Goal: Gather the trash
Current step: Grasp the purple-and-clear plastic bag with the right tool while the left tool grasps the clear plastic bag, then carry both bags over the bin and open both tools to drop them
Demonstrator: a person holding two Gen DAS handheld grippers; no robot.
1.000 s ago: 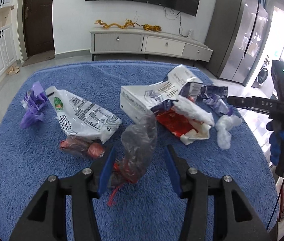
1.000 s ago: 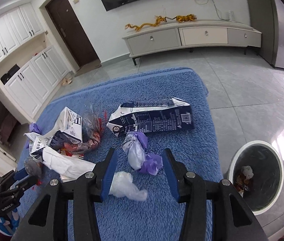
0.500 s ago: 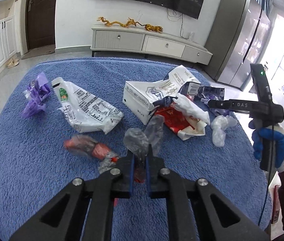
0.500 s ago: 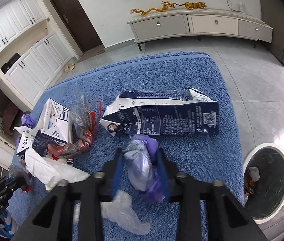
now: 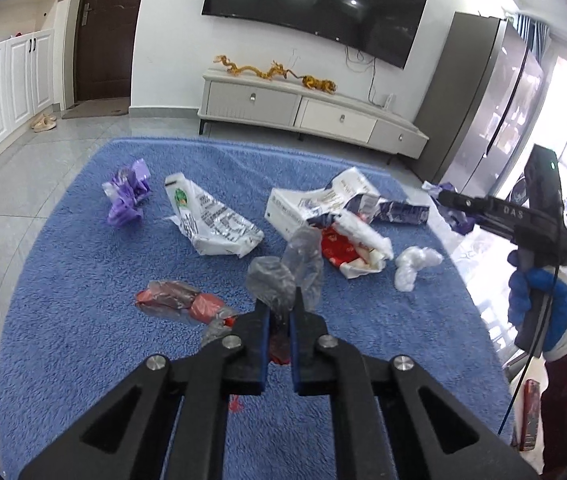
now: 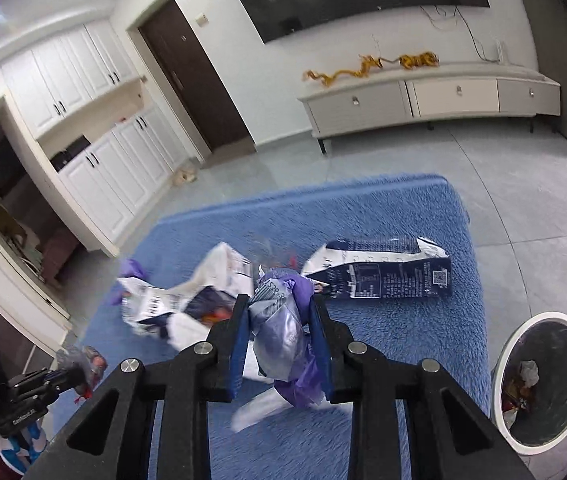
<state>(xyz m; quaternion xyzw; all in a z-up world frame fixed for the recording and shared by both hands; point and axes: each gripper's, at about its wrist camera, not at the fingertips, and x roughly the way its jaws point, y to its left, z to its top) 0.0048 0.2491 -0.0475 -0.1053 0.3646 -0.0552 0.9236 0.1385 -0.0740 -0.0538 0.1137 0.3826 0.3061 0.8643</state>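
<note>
My left gripper (image 5: pixel 279 310) is shut on a crumpled clear plastic wrapper (image 5: pixel 283 276) with red bits, held just above the blue rug (image 5: pixel 83 320). My right gripper (image 6: pixel 279 304) is shut on a bundle of purple and silver wrapper (image 6: pixel 283 332), lifted off the rug; in the left wrist view the right gripper (image 5: pixel 443 199) shows at the right edge with purple scraps in it. The white-rimmed trash bin (image 6: pixel 559 318) stands on the floor at the lower right, with some rubbish inside.
Trash lies on the rug: a purple bag (image 5: pixel 127 200), a white printed pouch (image 5: pixel 211 224), a white box (image 5: pixel 303 208), a red packet (image 5: pixel 339 248), white plastic (image 5: pixel 415 264), a red sausage wrapper (image 5: pixel 179 300) and a dark blue carton (image 6: pixel 383 276). A TV cabinet (image 5: pixel 303 108) stands beyond.
Both grippers went from open around their pieces to shut on them. Each has since risen, lifting the clear wrapper and the purple bundle off the rug.
</note>
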